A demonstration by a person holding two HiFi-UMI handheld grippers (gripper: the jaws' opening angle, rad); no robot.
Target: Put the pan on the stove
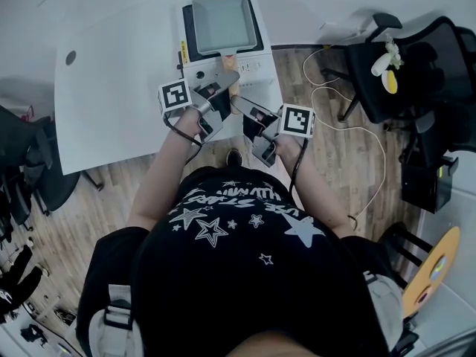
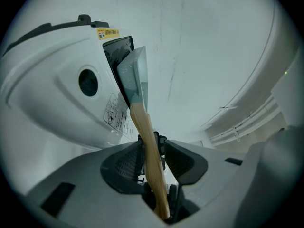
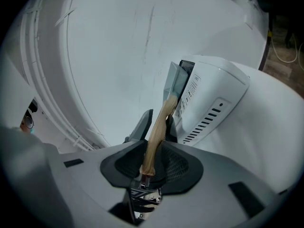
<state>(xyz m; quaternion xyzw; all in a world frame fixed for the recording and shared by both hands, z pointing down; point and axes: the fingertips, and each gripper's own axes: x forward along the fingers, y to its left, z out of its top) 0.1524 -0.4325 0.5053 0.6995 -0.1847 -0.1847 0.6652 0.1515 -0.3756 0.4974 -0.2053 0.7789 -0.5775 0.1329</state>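
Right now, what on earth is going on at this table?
A person holds a hand-held gripper in each hand. The left hand-held gripper and the right hand-held gripper are both closed on the wooden handle of a square grey pan. The pan is over the white stove on the table. Whether it is fully set down cannot be told.

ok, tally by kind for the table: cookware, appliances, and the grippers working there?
pan: 1, grey with a wooden handle
stove: 1, white
hand-held gripper: 2, the left hand-held gripper and the right hand-held gripper, both shut on the pan's handle
total: 4
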